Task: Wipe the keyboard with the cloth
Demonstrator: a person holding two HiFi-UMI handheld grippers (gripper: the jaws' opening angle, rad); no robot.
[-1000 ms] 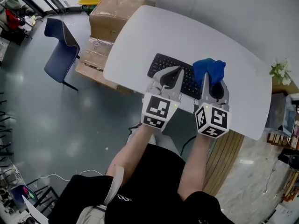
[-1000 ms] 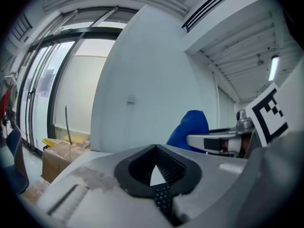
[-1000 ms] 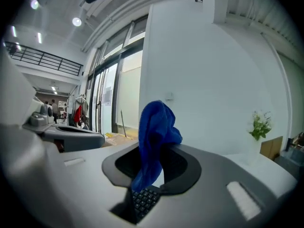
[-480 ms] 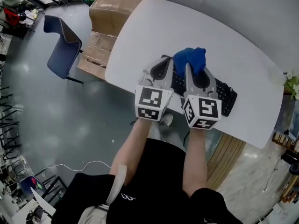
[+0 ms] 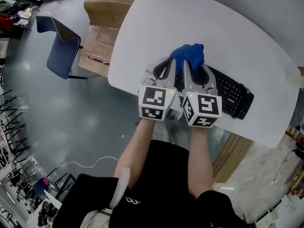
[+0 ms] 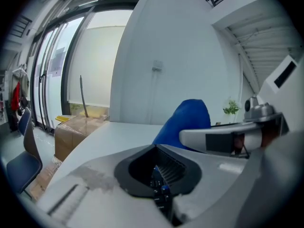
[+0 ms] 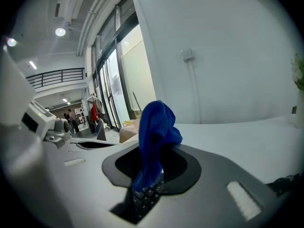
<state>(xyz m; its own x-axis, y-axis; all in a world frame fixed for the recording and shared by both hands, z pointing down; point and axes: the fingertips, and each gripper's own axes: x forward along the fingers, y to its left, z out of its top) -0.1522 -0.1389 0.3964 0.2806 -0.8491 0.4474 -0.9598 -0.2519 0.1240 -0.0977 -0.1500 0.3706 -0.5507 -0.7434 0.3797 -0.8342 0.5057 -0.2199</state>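
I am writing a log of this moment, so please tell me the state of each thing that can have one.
keyboard: flat on the table, one end under the grippers.
cloth: bunched, hanging onto the keyboard.
left gripper: shut, empty.
right gripper: shut on the cloth.
cardboard box: closed.

Cloth (image 5: 189,56): blue, soft napped fabric, matt, bunched over the keyboard (image 5: 232,96). Keyboard: black plastic, matt keys. Desk (image 5: 190,18) under the keyboard: white, smooth, low sheen. Left gripper (image 5: 166,69) and right gripper (image 5: 194,66), at the keyboard's near edge: pale grey smooth plastic shells, jaws lined with dark matt ribbed pads. Marker cubes (image 5: 156,102): flat black-and-white print. Cardboard boxes (image 5: 107,4) past the keyboard's left end: brown card, dull. Chair (image 5: 59,49) further left of the keyboard: blue, matt. Floor (image 5: 57,118): grey, smooth, faintly glossy.
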